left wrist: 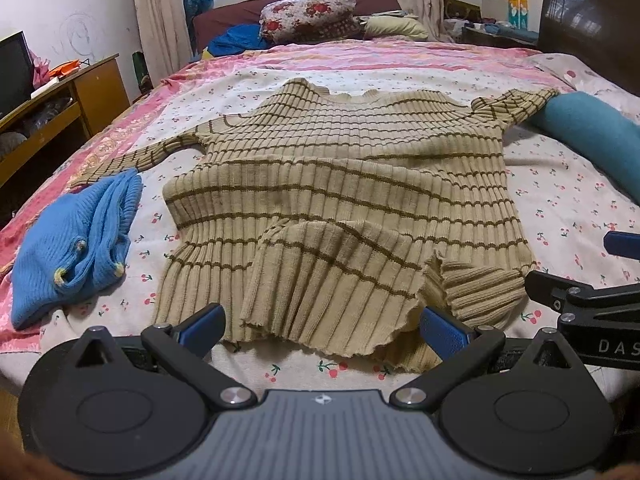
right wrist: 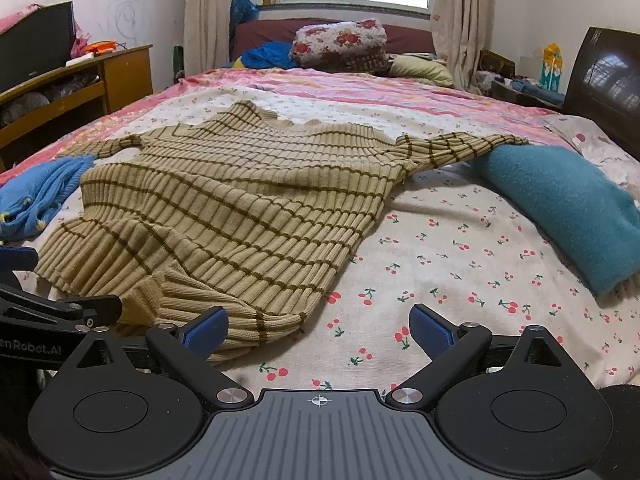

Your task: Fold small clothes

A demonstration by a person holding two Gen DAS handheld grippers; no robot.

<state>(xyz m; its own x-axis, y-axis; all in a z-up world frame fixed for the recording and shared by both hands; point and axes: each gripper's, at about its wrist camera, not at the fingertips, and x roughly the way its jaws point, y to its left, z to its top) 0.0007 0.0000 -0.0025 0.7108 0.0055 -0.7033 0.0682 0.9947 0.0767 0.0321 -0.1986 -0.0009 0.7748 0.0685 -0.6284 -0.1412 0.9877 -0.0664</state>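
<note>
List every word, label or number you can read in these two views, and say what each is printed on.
"DAS": white letters, cut off by the frame edge, on the black right gripper body, seen in the left wrist view.
"en Robot.AI": start cut off, on the black left gripper body, seen in the right wrist view.
Nothing else in the room is readable.

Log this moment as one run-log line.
left gripper: open, at hem | right gripper: open, empty | striped sweater: spread on bed, unfolded
</note>
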